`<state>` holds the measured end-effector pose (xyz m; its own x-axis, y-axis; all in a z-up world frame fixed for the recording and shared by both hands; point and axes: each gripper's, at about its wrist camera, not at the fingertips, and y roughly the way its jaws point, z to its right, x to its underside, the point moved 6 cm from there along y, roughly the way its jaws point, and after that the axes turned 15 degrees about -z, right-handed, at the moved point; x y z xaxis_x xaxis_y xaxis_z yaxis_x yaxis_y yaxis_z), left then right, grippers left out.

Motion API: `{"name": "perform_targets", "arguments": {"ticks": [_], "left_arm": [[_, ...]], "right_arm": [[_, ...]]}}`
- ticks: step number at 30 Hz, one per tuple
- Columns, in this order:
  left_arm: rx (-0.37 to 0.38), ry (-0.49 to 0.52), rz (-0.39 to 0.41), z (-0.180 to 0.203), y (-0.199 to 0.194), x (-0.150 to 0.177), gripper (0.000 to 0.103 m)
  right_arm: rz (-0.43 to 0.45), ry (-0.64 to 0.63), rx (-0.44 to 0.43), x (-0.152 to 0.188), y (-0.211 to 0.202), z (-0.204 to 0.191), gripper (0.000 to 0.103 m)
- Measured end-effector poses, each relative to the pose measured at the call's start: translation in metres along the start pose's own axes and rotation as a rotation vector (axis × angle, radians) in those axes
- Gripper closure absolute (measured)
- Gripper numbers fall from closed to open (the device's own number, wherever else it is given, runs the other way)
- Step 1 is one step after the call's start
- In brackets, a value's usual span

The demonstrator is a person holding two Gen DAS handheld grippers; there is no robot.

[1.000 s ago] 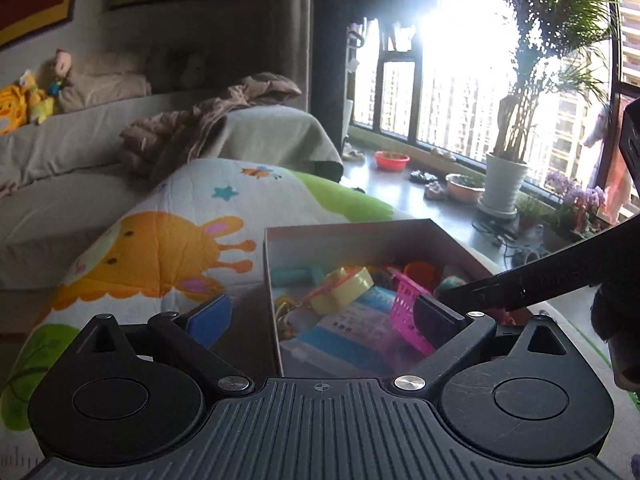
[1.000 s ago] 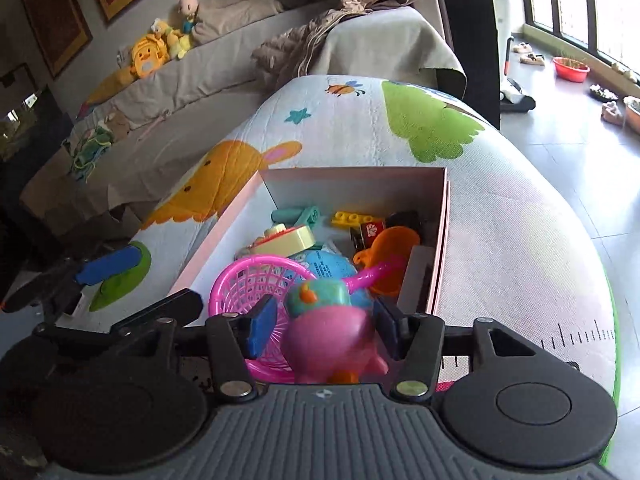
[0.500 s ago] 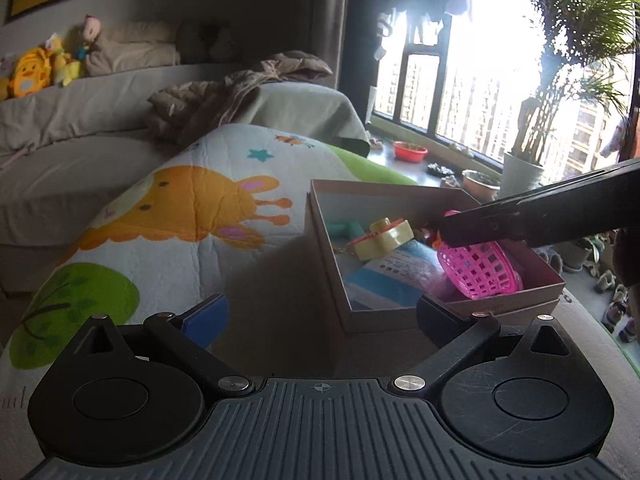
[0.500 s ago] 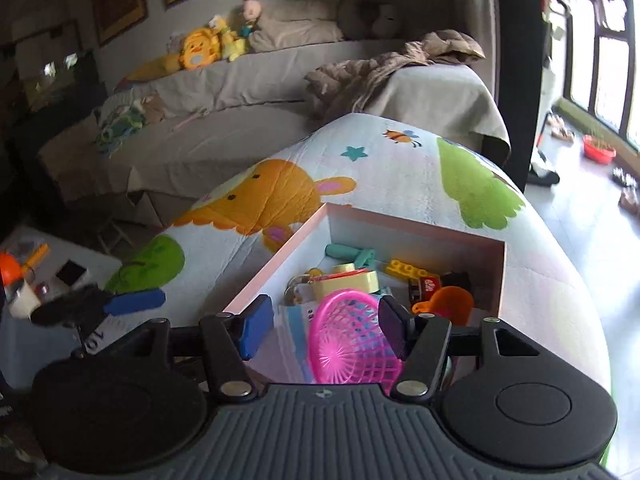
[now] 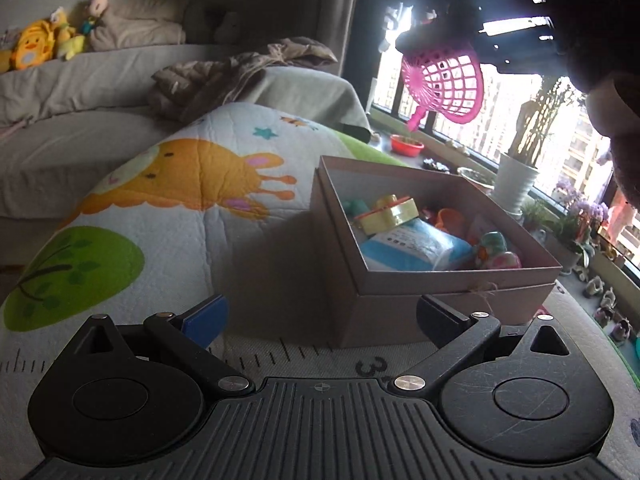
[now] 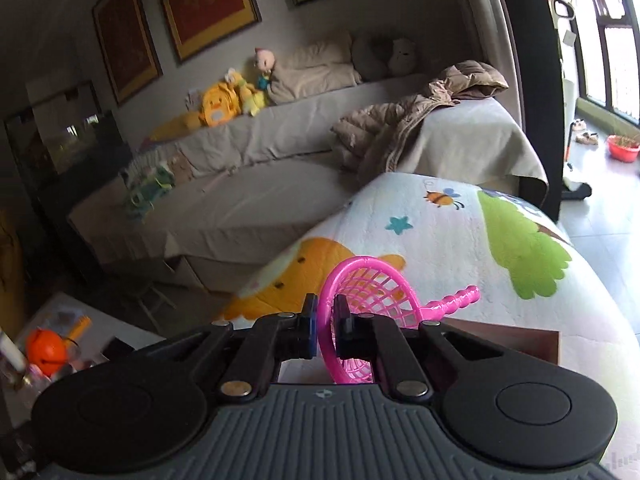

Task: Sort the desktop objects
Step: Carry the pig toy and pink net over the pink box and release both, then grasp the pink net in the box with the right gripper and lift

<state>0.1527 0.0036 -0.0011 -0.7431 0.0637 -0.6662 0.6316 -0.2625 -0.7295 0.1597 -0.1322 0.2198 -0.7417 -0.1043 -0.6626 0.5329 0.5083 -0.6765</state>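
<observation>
While the left gripper [image 5: 318, 314] hangs low over the printed play mat [image 5: 168, 216] with its fingers spread wide and nothing between them, its camera looks at an open cardboard box [image 5: 404, 296] standing on the mat just ahead, the right finger close to the box's near wall. Inside the box lie a yellow round toy [image 5: 390, 210], a blue-and-white packet [image 5: 412, 246], an orange piece [image 5: 450, 218] and a small pink-and-green figure [image 5: 496, 252]. High above the box, against the bright window, a pink plastic net basket [image 5: 446, 80] hangs in the air under a dark shape that is the other gripper, its handle pointing down. Beyond the mat are a grey sofa [image 5: 80, 92] with plush toys [image 5: 36, 44] and a crumpled brown jacket [image 5: 240, 72]. In the right wrist view, the right gripper [image 6: 325, 322] has its fingers drawn close together, clamped on the rim of the pink plastic net basket [image 6: 372, 292], which stands on edge between them with its handle reaching out to the right. A corner of the cardboard box [image 6: 520, 340] shows below it, and the play mat [image 6: 500, 248], sofa [image 6: 260, 184] and jacket [image 6: 420, 116] lie farther off.
</observation>
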Motion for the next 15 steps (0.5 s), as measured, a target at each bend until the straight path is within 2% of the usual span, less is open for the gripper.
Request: {"name": "perform_targets", "arguments": {"ticks": [3, 6, 9, 11, 12, 14, 15], "left_arm": [[-0.001, 0.009, -0.009, 0.002, 0.001, 0.003, 0.0], [-0.004, 0.014, -0.023, 0.002, 0.004, 0.006, 0.0], [-0.004, 0.014, -0.038, 0.002, 0.007, 0.008, 0.0], [-0.008, 0.015, -0.053, 0.003, 0.012, 0.008, 0.0], [-0.01, 0.017, -0.062, 0.004, 0.014, 0.009, 0.0], [-0.019, 0.025, -0.076, 0.007, 0.018, 0.011, 0.0], [-0.026, 0.029, -0.081, 0.008, 0.019, 0.011, 0.0]], "right_arm": [[-0.008, 0.084, -0.103, 0.003, 0.015, 0.014, 0.095], [-0.05, 0.172, -0.091, 0.023, 0.033, 0.044, 0.094], [-0.056, 0.231, 0.008, 0.05, 0.027, 0.076, 0.088], [-0.037, 0.249, 0.101, 0.062, 0.016, 0.092, 0.068], [-0.03, 0.238, 0.171, 0.066, 0.01, 0.097, 0.063], [-0.004, 0.168, 0.318, 0.071, 0.002, 0.099, 0.045], [0.01, 0.125, 0.378, 0.072, 0.0, 0.097, 0.045]]}}
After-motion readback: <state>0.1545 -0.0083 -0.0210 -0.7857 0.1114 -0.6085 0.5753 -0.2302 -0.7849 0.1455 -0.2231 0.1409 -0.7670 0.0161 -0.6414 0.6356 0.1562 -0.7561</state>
